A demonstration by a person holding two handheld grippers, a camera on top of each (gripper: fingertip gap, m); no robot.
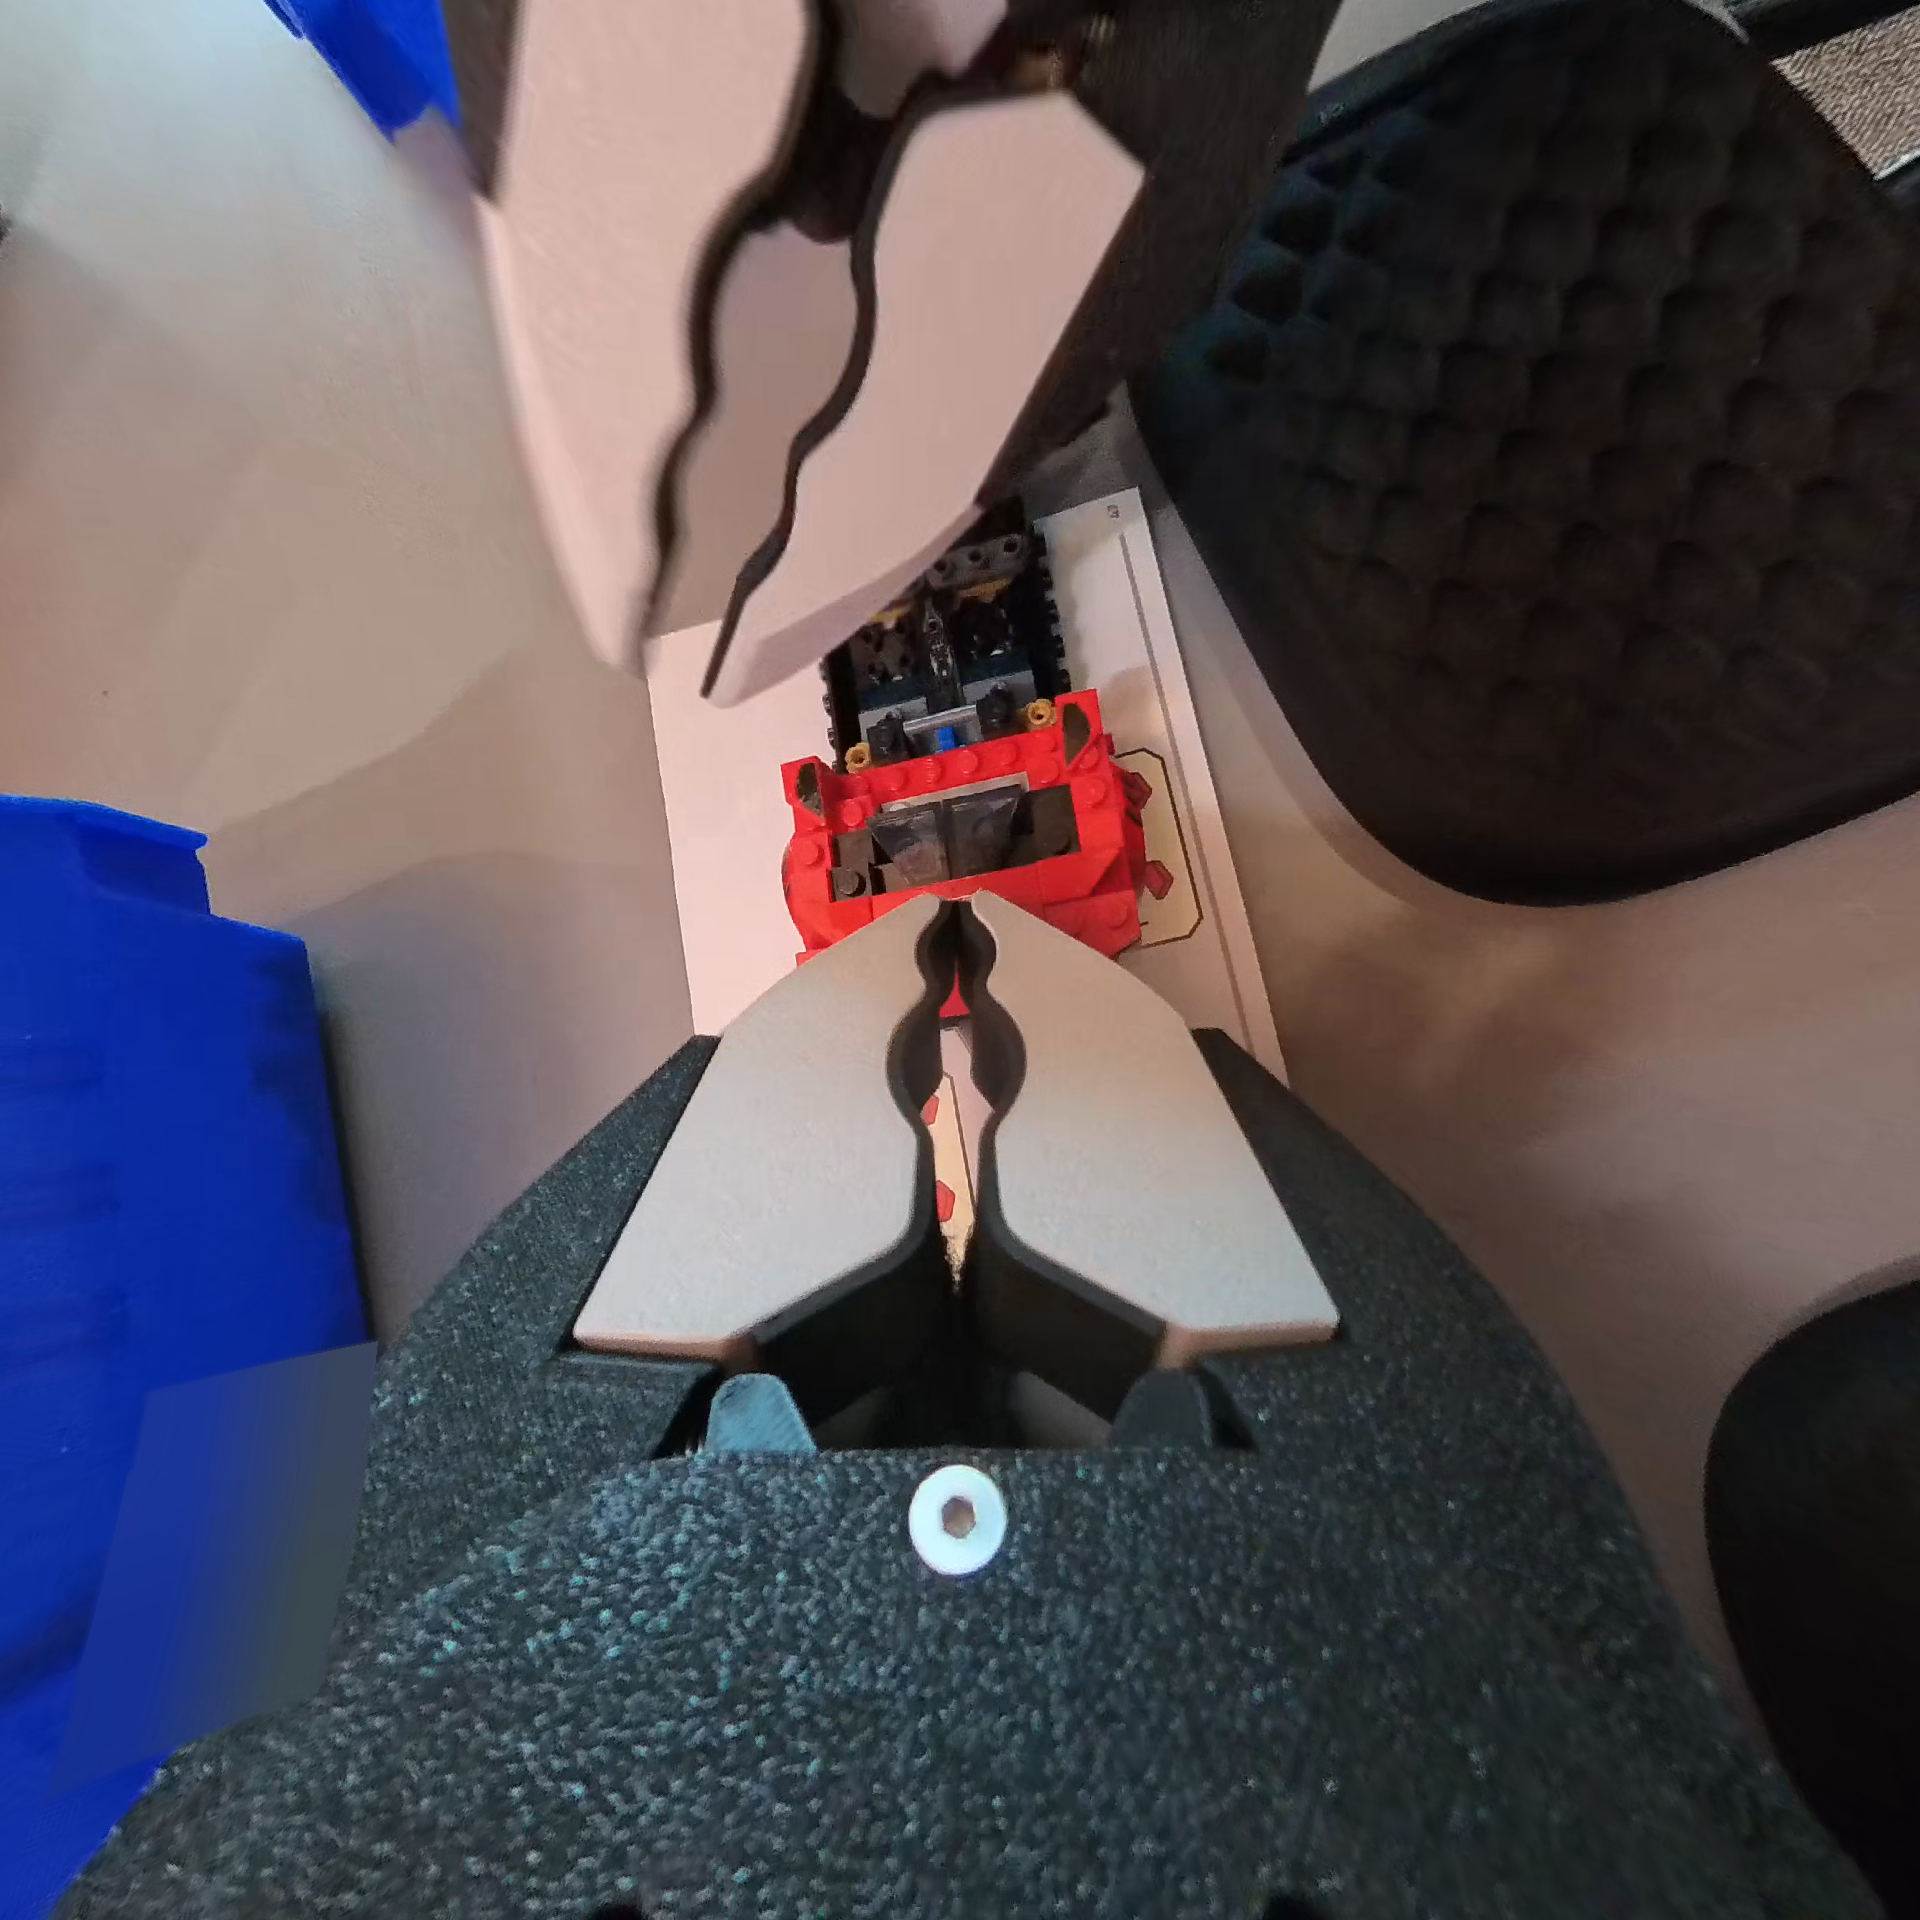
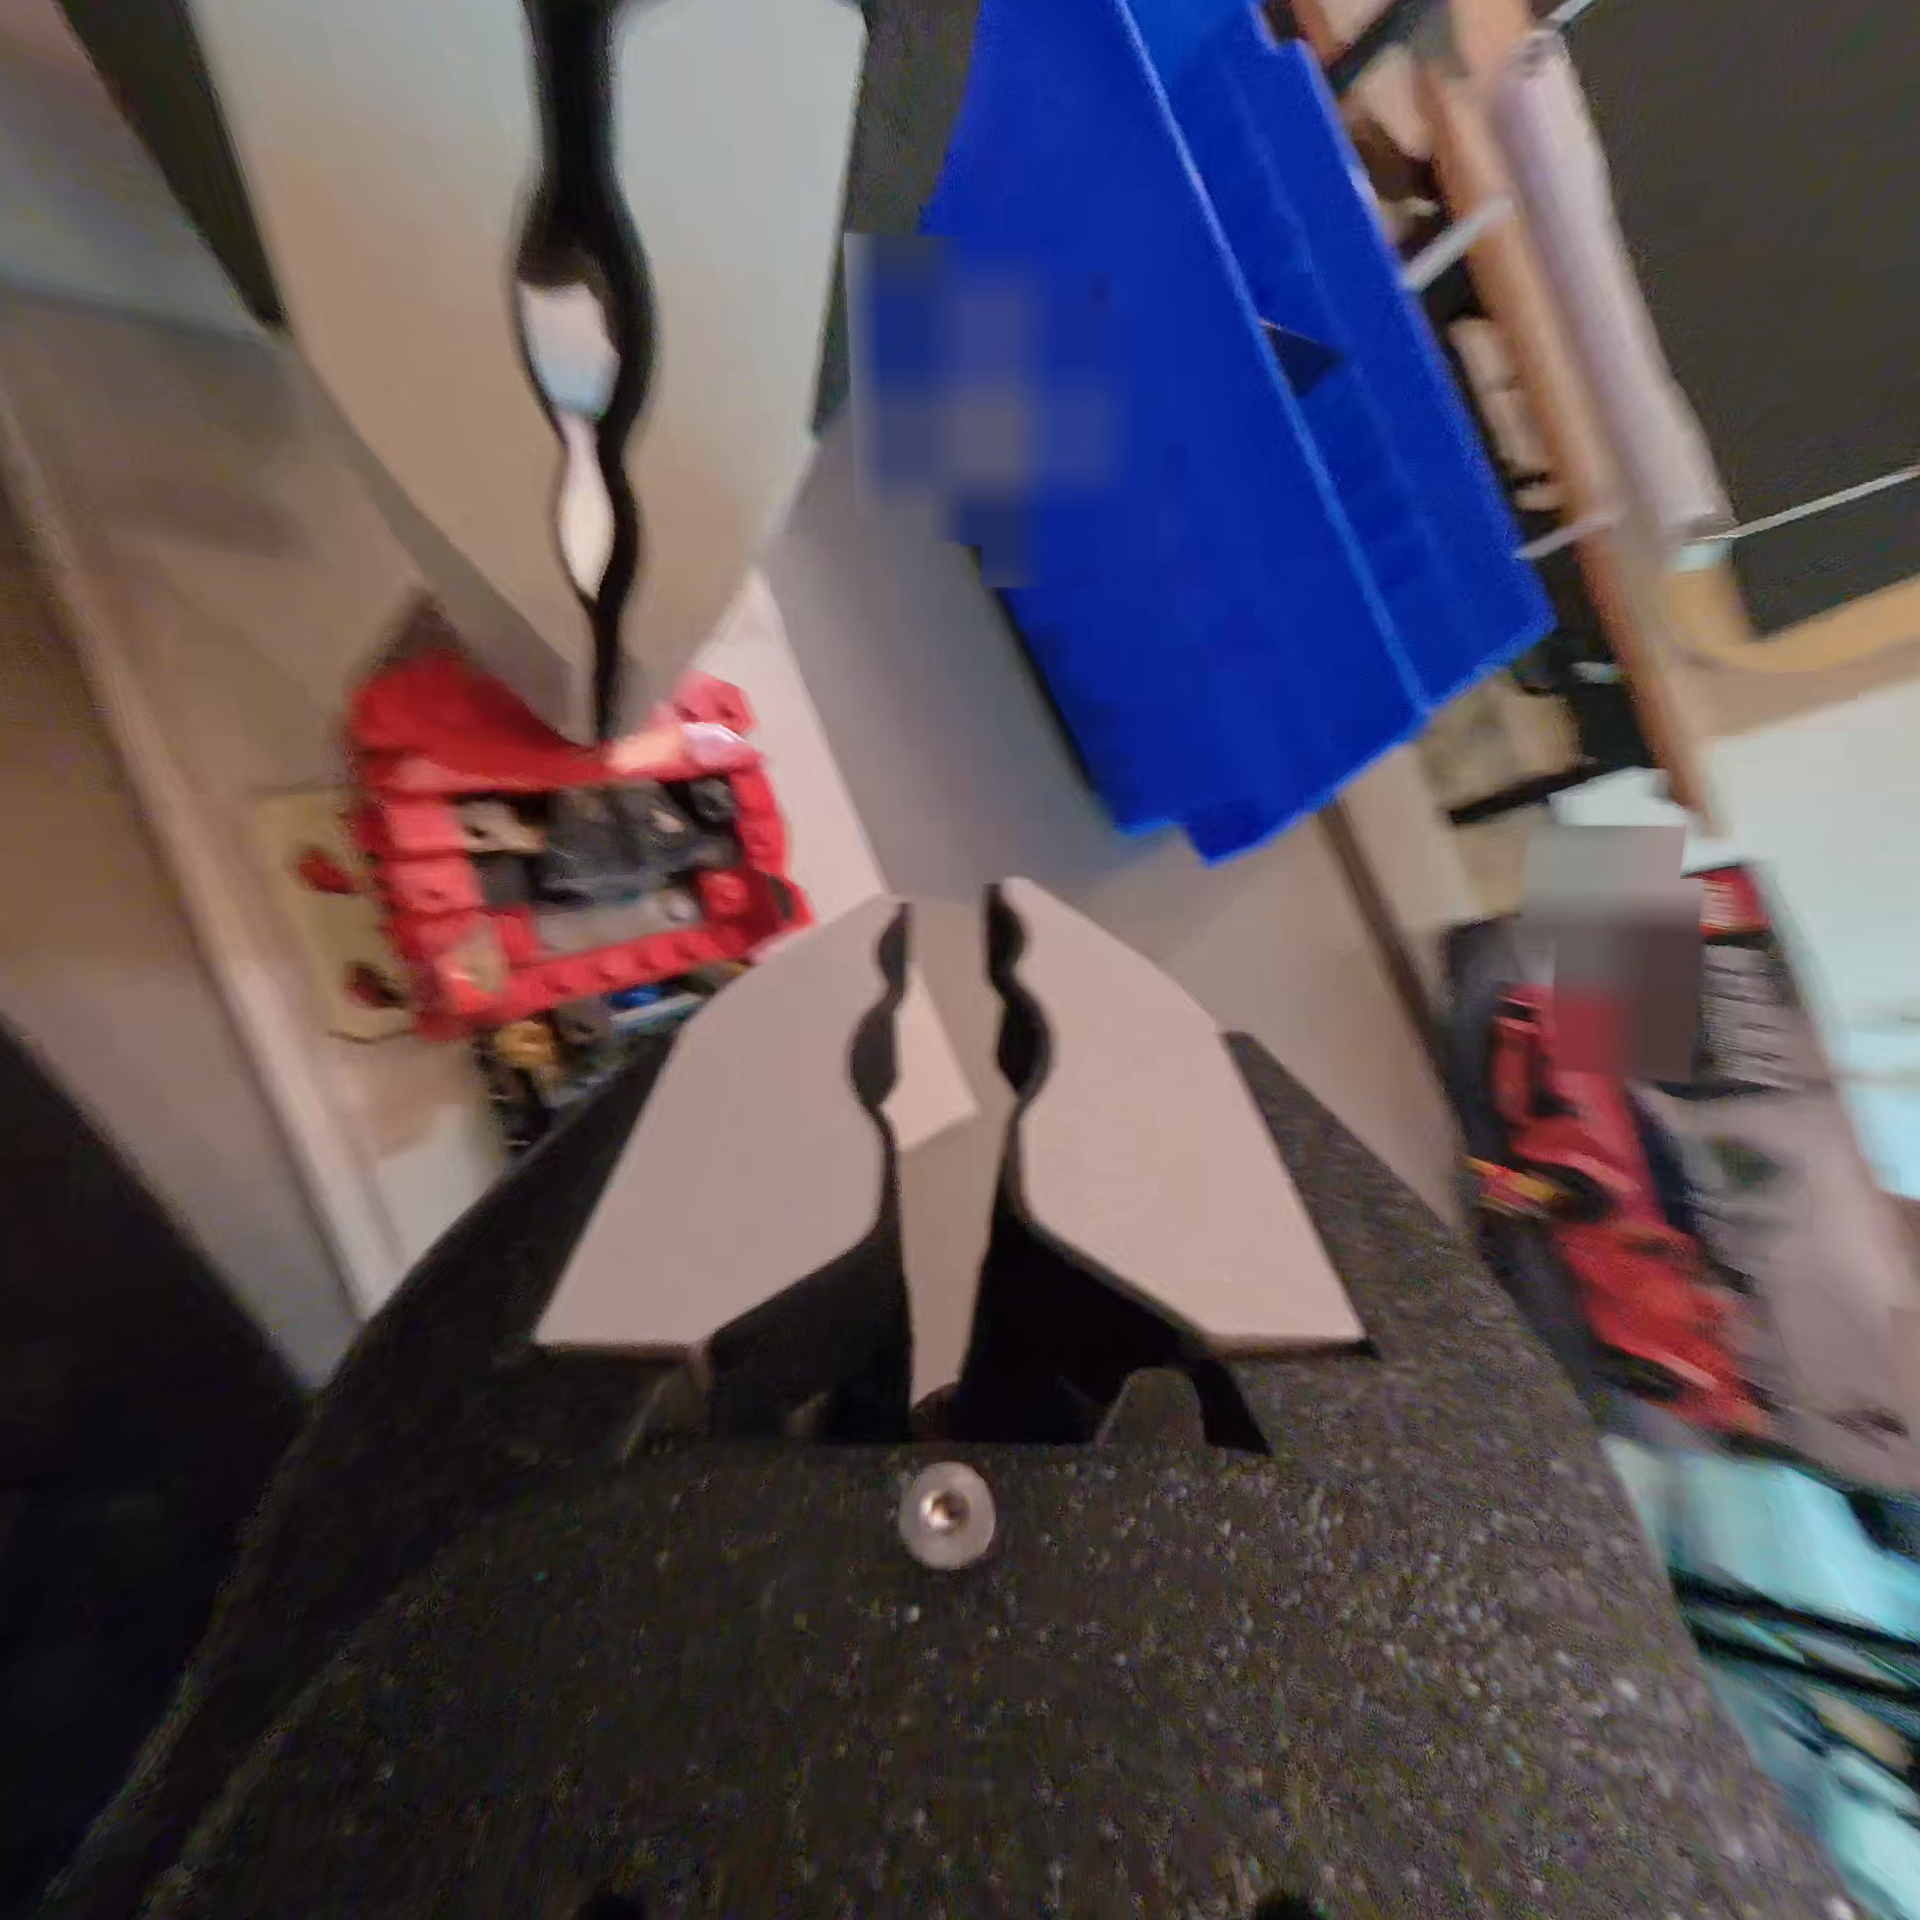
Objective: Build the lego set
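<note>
Presently: red lego model [image 1: 951, 831] set on a white instruction sheet [image 1: 717, 831]. Left gripper [image 1: 958, 906] pinched at its near red edge; right gripper [image 2: 945, 909] narrowly parted, nothing held. Risk: model could be tipped or bricks dislodged by uneven pressure.

light: soft, even indoor, no glare | shadows: faint on table [image 1: 1455, 1091] | left view: sharp centre, far gripper [image 1: 686, 665] blurred | right view: motion-blurred throughout | edges: fisheye-bent
</note>
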